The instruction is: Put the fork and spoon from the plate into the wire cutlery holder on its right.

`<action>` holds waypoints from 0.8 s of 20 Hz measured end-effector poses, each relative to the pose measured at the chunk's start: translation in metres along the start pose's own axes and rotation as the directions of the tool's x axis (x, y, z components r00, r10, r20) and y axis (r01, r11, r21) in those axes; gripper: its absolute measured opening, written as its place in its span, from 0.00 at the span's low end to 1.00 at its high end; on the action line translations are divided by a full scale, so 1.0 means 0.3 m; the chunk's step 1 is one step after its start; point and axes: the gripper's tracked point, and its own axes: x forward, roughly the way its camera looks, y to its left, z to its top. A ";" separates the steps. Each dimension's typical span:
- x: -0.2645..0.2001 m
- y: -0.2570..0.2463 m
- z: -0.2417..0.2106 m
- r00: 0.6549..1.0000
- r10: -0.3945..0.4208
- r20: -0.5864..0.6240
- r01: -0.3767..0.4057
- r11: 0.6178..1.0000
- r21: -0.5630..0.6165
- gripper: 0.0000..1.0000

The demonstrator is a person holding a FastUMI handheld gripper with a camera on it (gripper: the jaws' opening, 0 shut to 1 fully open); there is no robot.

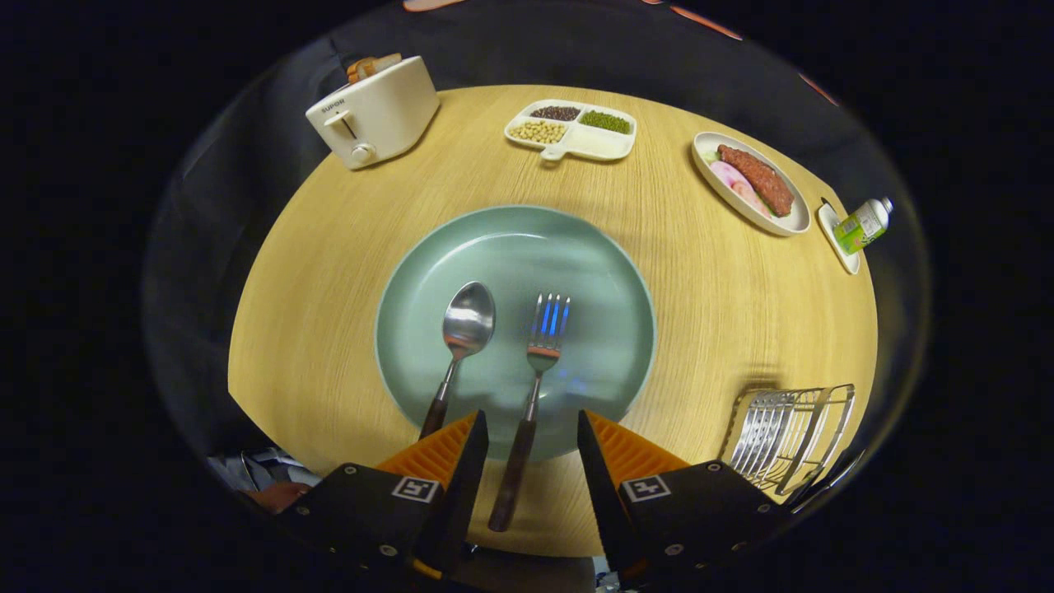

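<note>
While the gripper (532,428) is held open, the fork (535,387) handle is seen between its fingers, untouched

One fork (537,387), one spoon (461,342), three plates (515,329), one toaster (375,111).

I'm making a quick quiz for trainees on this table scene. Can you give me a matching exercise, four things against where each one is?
Things:
1. fork
2. spoon
3. wire holder
4. toaster

Places:
A. far side of the table, beyond the plate
B. handle between the open gripper fingers
C. on the table right of the plate
D. on the plate, left of the fork

Pairs: 1-B, 2-D, 3-C, 4-A
</note>
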 end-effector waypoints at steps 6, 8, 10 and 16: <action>0.065 0.008 -0.019 0.995 -0.035 -0.098 0.038 0.999 0.028 0.28; 0.077 0.012 -0.029 0.991 -0.042 -0.126 0.048 0.998 0.049 0.18; 0.080 0.011 -0.010 0.992 -0.038 -0.118 0.044 0.998 0.052 0.13; 0.040 -0.019 0.010 0.996 -0.025 -0.081 0.032 0.996 0.086 0.05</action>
